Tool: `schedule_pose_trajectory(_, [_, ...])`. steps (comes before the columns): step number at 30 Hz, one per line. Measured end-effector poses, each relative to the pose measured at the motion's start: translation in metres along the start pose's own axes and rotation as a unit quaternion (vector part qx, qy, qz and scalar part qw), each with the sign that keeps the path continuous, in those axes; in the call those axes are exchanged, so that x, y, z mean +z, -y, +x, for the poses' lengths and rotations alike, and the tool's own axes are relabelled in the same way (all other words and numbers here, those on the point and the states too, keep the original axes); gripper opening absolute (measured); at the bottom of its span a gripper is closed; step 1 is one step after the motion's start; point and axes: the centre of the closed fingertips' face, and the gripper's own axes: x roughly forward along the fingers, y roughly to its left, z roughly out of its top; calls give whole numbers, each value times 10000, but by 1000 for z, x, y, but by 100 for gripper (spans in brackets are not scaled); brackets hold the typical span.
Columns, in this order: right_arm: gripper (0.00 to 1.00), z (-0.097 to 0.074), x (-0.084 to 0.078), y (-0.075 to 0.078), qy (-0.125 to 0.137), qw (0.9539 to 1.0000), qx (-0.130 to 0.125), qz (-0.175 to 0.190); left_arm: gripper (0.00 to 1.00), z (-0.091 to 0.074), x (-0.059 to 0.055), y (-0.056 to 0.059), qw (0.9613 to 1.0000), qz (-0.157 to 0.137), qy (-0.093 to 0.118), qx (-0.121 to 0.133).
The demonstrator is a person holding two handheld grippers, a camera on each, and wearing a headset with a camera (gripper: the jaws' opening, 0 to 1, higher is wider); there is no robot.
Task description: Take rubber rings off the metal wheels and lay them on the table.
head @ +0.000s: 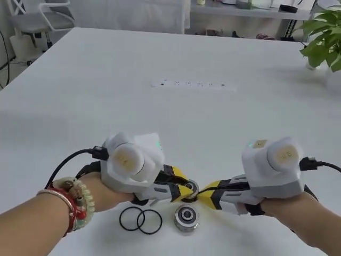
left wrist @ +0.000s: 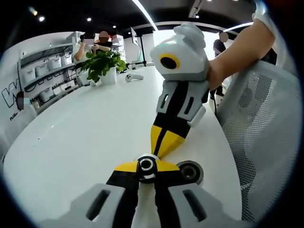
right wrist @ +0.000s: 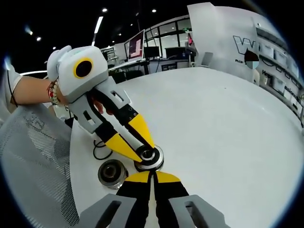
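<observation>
While your left gripper clamps its jaws on a metal wheel near the table edge, your right gripper meets that wheel's rim from 3 o'clock, jaws closed to a sliver; whether they pinch anything, you cannot tell. A second wheel lies at 6 o'clock, with two overlapping rubber rings at its 9 o'clock.

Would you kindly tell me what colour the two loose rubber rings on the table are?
Black; the rubber rings show best in the head view.
</observation>
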Motion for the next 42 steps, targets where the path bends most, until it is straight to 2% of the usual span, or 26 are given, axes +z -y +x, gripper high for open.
schedule_pose_trajectory(2, [0, 0, 0, 0, -28, 10000, -35, 49, 6, 0, 0, 0, 10000, -5, -3, 10])
schedule_pose_trajectory(5, [0, 0, 0, 6, -28, 9987, -166, 473, 6, 0, 0, -1, 10000, 5, -6, 32])
schedule_pose_trajectory(7, [0, -1, 2, 9, 80, 9974, -198, 691, 6, 0, 0, -2, 10000, -2, -12, 41])
schedule_pose_trajectory(8, [0, -2, 2, 8, 106, 9957, -122, 915, 6, 0, 0, -2, 10000, -8, -9, 37])
schedule_pose_trajectory(10, [0, -4, 6, 12, 280, 9929, -150, 1150, 6, 0, 0, -2, 10000, -21, -8, 45])
schedule_pose_trajectory(12, [0, -5, 10, 12, 374, 9859, -94, 1630, 6, 0, 0, -1, 10000, -33, -1, 27])
schedule_pose_trajectory(13, [0, -6, 13, 13, 475, 9843, -68, 1697, 6, 0, 0, -1, 10000, -33, 2, 28])
schedule_pose_trajectory(14, [0, -7, 10, 14, 387, 9827, -80, 1807, 6, 0, 1, -1, 10000, -37, 4, 28])
schedule_pose_trajectory(16, [0, -6, 11, 14, 426, 9825, -56, 1812, 6, 1, 1, -1, 10000, -26, 4, 30])
schedule_pose_trajectory(18, [0, -6, 12, 13, 458, 9794, -9, 1968, 6, 1, 1, -1, 10000, -33, 12, 40])
schedule_pose_trajectory(23, [0, -7, 13, 12, 478, 9751, 25, 2164, 6, 1, 1, -1, 10000, -24, 22, 62])
schedule_pose_trajectory(30, [0, -8, 15, 10, 458, 9766, 3, 2104, 6, 3, 2, -1, 9999, -58, 32, 113])
schedule_pose_trajectory(42, [0, -9, 21, 10, 525, 9756, 4, 2134, 6, 3, 2, -3, 9999, -77, 11, 141])
